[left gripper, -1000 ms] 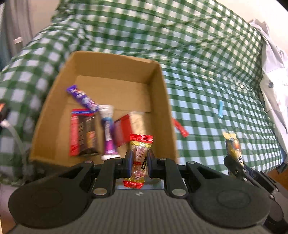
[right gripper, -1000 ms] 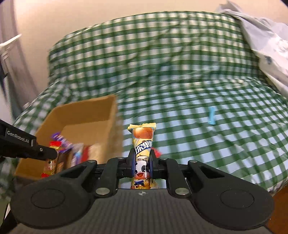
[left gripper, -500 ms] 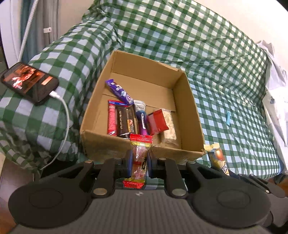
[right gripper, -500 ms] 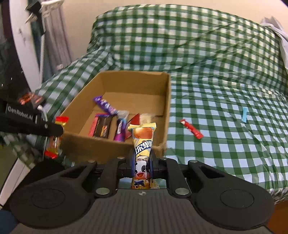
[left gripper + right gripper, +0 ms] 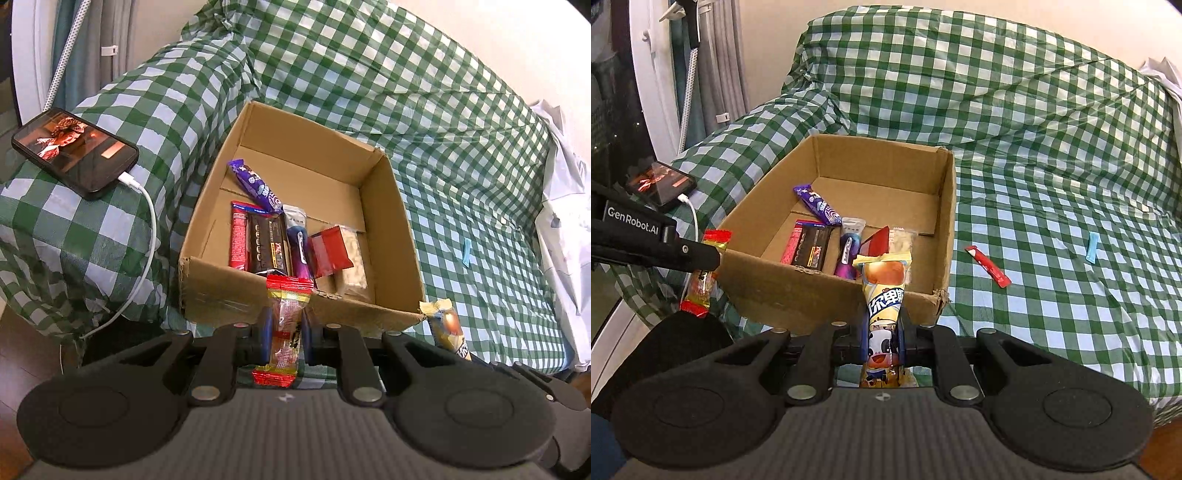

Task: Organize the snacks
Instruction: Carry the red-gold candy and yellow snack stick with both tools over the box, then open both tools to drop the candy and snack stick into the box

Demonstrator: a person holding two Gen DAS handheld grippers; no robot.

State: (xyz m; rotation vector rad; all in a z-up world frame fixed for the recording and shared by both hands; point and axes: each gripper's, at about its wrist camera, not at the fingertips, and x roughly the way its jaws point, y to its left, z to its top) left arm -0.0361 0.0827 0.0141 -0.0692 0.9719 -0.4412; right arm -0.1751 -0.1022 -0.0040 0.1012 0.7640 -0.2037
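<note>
Right wrist view: both grippers clenched on upright snacks, right gripper (image 5: 882,339) on yellow packet (image 5: 884,295), left gripper (image 5: 284,332) on red-ended candy (image 5: 286,325); box (image 5: 798,291) near wall just ahead.

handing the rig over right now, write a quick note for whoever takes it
Left gripper: shut on a clear candy packet with red ends, held just short of the open cardboard box's near wall.
Right gripper: shut on a yellow snack pouch with a cartoon cow, also at the near wall.
Done: the box already holds a purple bar, a black-and-red pack, a purple-and-white pouch, and a red-and-clear cracker pack.
Left: drop both held snacks in, then collect the red stick packet and the light blue stick packet lying on the green checked cover.
</note>
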